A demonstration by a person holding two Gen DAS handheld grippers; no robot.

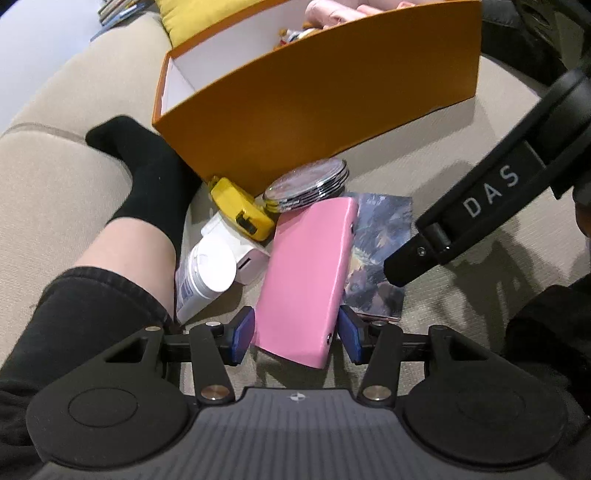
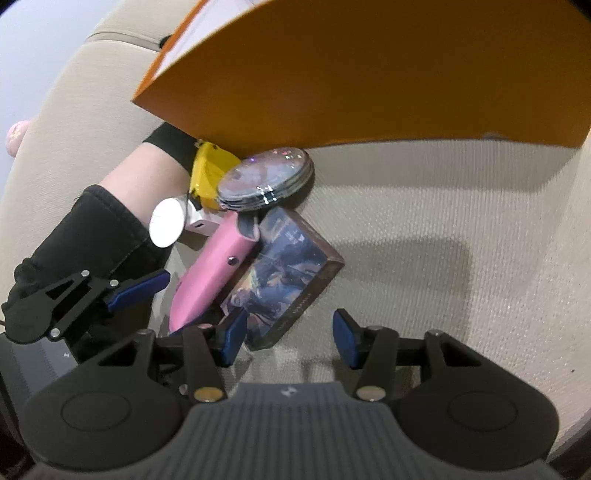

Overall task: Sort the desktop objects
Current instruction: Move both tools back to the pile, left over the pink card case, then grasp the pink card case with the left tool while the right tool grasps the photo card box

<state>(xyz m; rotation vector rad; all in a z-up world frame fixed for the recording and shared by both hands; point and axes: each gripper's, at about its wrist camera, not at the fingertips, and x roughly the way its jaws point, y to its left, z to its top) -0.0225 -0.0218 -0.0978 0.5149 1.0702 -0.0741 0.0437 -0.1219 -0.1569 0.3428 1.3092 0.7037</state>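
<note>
A pink case (image 1: pixel 306 280) lies on the beige sofa, its near end between the blue pads of my left gripper (image 1: pixel 295 334); the jaws straddle it with small gaps on both sides. It also shows in the right wrist view (image 2: pixel 210 277). Under its right side lies a dark illustrated box (image 1: pixel 380 251) (image 2: pixel 284 273). My right gripper (image 2: pixel 290 338) is open and empty just in front of that box. Beyond lie a stack of round discs (image 1: pixel 308 184) (image 2: pixel 266 177), a yellow tape measure (image 1: pixel 240 208), a white bottle (image 1: pixel 203 280) and a white charger (image 1: pixel 247 258). An orange box (image 1: pixel 314 96) stands behind.
A person's leg in a black sock (image 1: pixel 147 177) lies left of the pile. The orange box holds pink items and small toys (image 1: pixel 332 14). A yellow cushion (image 1: pixel 177 18) sits behind it. The right gripper's black body (image 1: pixel 498 192) reaches in from the right. Bare sofa (image 2: pixel 424 258) lies right of the pile.
</note>
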